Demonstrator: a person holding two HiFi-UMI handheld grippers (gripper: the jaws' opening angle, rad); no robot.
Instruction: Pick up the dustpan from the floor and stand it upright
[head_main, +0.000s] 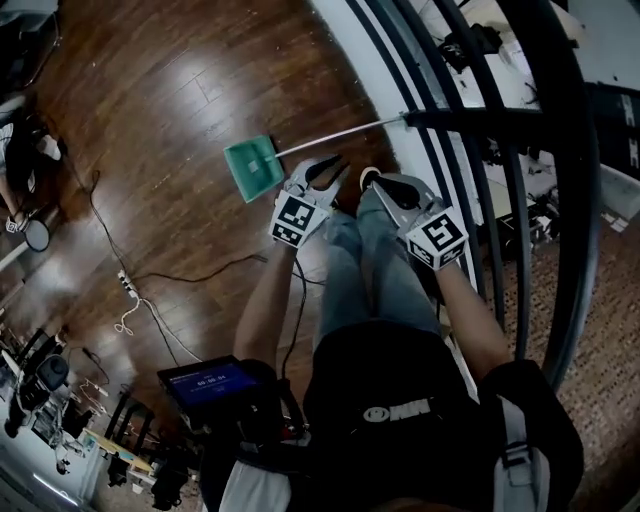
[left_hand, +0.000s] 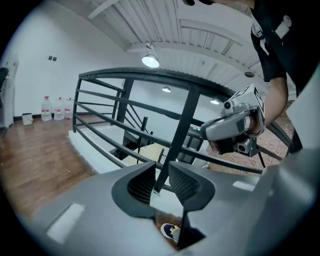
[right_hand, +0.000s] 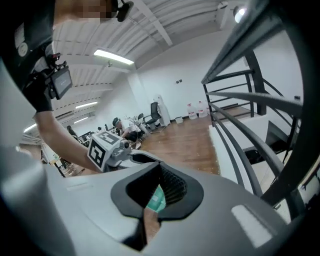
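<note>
Dustpan: a green dustpan (head_main: 253, 168) lies flat on the wooden floor (head_main: 170, 110), ahead of the person's feet and not yet stood upright.
Handle: its long silver handle (head_main: 340, 135) runs low across the floor boards from the pan toward the black railing (head_main: 478, 200); whether its far end touches the railing cannot be told.
Left gripper: the left gripper (head_main: 330, 168) hangs just beside the pan's near edge in the head view and is aimed past it. Contact with the pan cannot be made out.
Left fingers: in the left gripper view the ribbed fingers (left_hand: 186, 184) stand a little apart with nothing clamped. A railing post, a white ledge and a shoe (left_hand: 170, 231) show through the gap.
Right gripper: the right gripper (head_main: 383, 185) is held next to the left one, over the person's blue jeans (head_main: 345, 265) and near the handle but apart from it.
Right fingers: in the right gripper view the fingers (right_hand: 172, 185) are slightly parted and hold nothing. A strip of the green pan on the floor beyond shows through the gap.
Floor clutter: a white power strip (head_main: 126, 285) and a black cable lie on the boards to the left, well apart from the pan.
Person: a small lit screen (head_main: 205, 382) sits at the wearer's waist.
Background: water bottles (left_hand: 52, 108) stand against the far white wall.
</note>
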